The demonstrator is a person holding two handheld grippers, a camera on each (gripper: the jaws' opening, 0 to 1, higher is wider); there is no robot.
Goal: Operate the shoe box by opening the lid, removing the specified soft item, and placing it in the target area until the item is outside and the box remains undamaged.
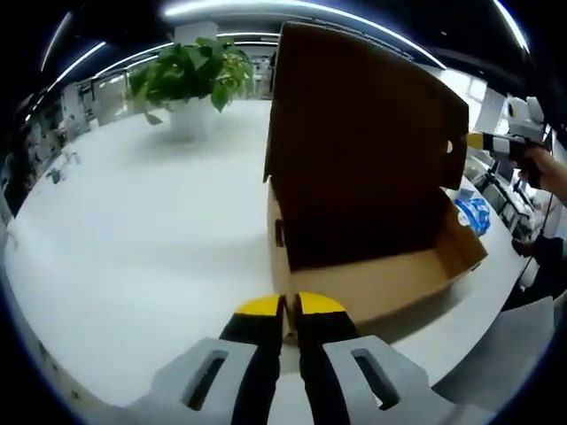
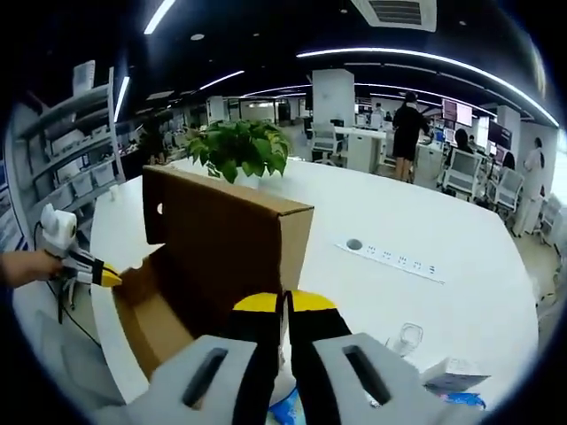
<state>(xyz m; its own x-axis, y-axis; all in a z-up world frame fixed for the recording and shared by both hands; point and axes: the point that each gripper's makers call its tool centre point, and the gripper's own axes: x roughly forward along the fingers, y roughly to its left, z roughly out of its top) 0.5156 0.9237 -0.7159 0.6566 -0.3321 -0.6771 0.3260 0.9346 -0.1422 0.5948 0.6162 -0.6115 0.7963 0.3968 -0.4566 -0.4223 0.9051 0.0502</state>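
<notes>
The brown shoe box [image 1: 381,279] stands on the white table with its lid [image 1: 363,115] raised upright; no item shows in the part of its inside I can see. My left gripper [image 1: 291,306] is shut with nothing in it, its yellow tips just short of the box's near corner. Held by a hand, my right gripper [image 1: 496,144] hovers past the lid's far edge. A blue and white soft item [image 1: 472,211] lies on the table beside the box. In the right gripper view, the right gripper [image 2: 288,303] is shut and empty behind the lid [image 2: 226,235], and the left gripper [image 2: 89,270] is at the box's far end.
A potted plant [image 2: 239,146] stands on the table behind the box. A white power strip [image 2: 390,257] lies to the right, and a small clear object [image 2: 407,338] sits nearer. People and desks fill the office beyond. The table's edge [image 1: 496,354] runs close to the box.
</notes>
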